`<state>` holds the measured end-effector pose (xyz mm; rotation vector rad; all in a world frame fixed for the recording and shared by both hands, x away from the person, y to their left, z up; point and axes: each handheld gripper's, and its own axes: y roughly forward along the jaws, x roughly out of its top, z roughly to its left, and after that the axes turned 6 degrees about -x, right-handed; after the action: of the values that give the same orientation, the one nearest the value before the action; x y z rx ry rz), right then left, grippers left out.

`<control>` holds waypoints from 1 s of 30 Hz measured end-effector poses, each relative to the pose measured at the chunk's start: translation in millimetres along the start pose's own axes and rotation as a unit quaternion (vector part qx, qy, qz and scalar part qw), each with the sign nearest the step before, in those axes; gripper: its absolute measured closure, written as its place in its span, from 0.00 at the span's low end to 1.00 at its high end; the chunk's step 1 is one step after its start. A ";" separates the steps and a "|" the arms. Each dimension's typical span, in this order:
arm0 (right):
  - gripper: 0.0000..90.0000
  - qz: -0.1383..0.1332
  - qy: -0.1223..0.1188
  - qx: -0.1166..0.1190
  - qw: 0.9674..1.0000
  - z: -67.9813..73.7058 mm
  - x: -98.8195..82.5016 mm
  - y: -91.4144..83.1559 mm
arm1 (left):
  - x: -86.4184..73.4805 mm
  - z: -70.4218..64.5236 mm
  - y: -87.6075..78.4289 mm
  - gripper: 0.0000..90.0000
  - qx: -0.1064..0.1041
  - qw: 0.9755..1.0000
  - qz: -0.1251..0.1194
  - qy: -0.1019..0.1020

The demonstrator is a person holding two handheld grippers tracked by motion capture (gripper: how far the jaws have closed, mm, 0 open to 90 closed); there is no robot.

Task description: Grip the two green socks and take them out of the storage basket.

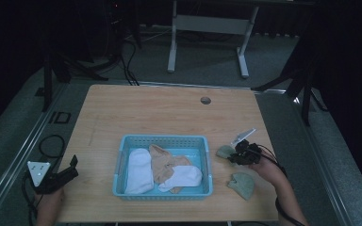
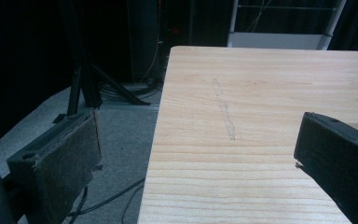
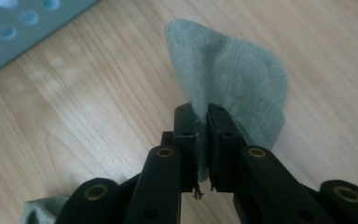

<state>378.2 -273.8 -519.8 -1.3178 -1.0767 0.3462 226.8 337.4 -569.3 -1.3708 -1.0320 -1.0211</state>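
Grey-green sock (image 3: 233,79) is pinched by right claw (image 3: 201,116) over the surface (image 1: 160,113); left claw (image 2: 191,154) is held agape.

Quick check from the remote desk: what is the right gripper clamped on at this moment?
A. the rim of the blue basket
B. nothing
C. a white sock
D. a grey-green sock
D: in the right gripper view, the right gripper has its jaws pinched on a fold of the grey-green sock over the table.
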 end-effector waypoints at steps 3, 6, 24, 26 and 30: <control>0.91 0.002 0.006 0.006 1.000 -0.6 -1.6 3.1 | 0.0 -0.1 -0.1 0.01 0.001 1.000 0.000 0.001; 0.91 0.003 0.007 0.009 1.000 -0.4 -1.8 4.2 | 0.0 -0.1 -0.1 0.01 0.001 1.000 0.000 0.001; 0.62 -0.081 0.063 -0.029 0.994 -9.4 -21.2 -48.2 | 0.0 -0.1 -0.1 0.01 0.001 1.000 0.000 0.000; 0.61 -0.084 0.073 -0.035 0.993 -12.2 -29.3 -49.7 | 0.0 -0.1 -0.1 0.01 0.002 1.000 -0.001 0.000; 0.55 -0.092 0.093 -0.042 0.991 -15.3 -44.0 -52.3 | 0.0 -0.2 0.0 0.01 0.002 1.000 0.000 0.000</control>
<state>349.6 -330.6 -490.4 -1.2852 -1.0544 0.0401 226.8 337.1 -569.3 -1.3673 -1.0333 -1.0194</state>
